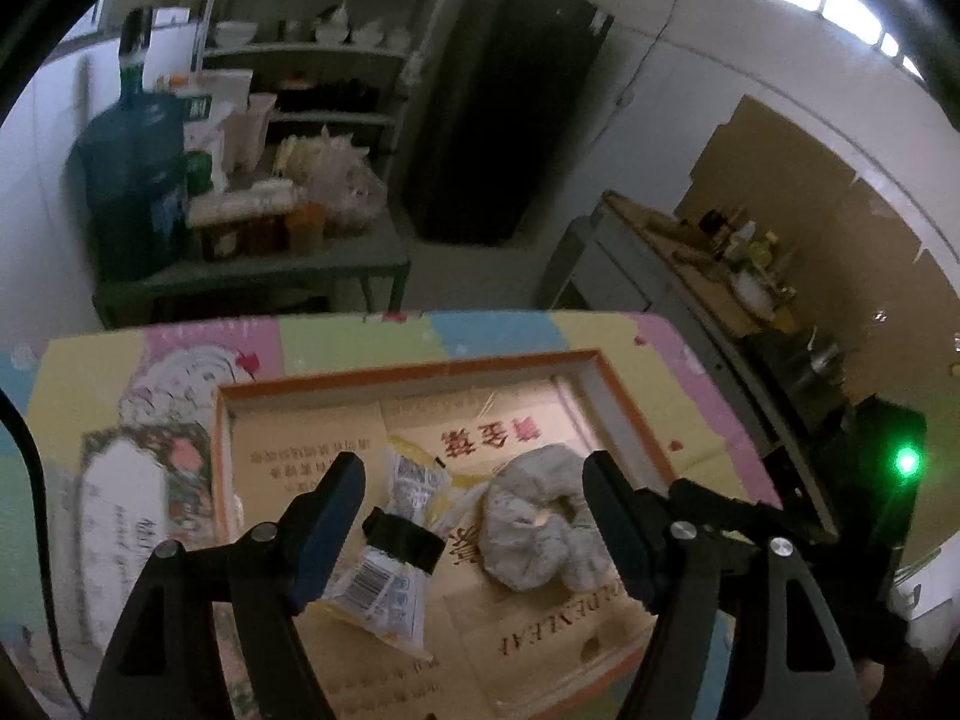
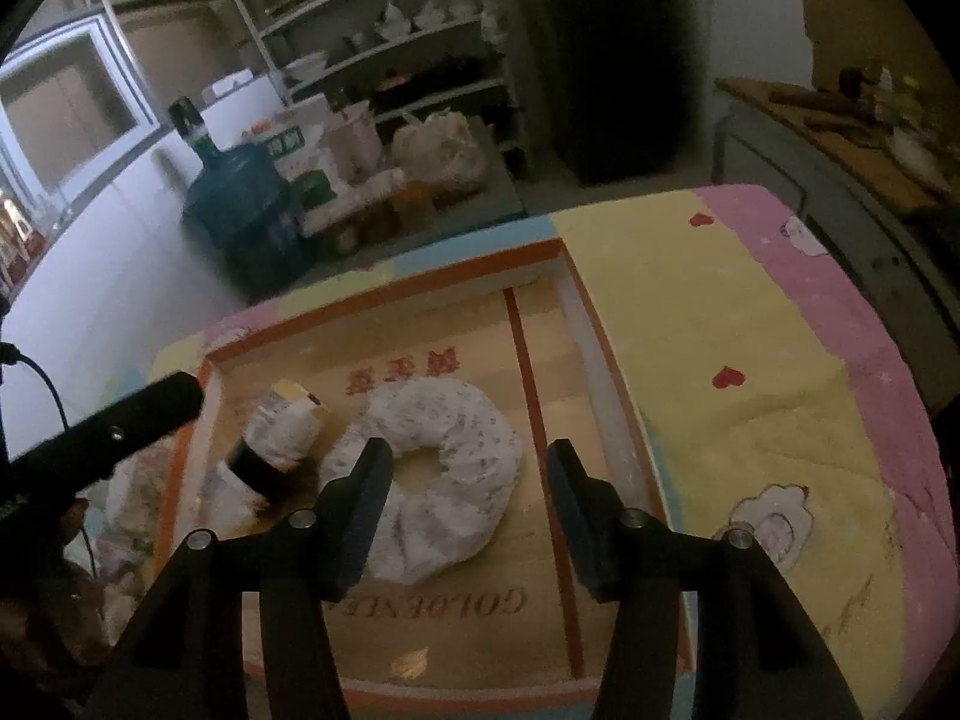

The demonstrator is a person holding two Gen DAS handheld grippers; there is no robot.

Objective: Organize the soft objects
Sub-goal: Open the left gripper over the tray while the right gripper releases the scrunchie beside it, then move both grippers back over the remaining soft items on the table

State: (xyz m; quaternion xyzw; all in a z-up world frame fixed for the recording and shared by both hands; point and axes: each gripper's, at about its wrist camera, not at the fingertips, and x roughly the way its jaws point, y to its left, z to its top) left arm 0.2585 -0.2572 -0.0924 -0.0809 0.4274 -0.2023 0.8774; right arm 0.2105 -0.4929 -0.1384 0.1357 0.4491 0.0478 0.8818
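Your right gripper's finger is covering the ring cushion's edge at seven o'clock. Shelf dishes are blurring at twelve o'clock, and the box's near rim is lying half hidden.

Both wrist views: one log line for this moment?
left gripper: open | right gripper: open | grey ring-shaped fabric scrunchie, black-banded plastic packet: in orange-rimmed cardboard tray

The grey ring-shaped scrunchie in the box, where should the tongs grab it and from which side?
Probably from above, across one arc of the scrunchie: one finger in its open centre, one outside. It lies flat in the cardboard box, and the far arc is clear of the banded packet.
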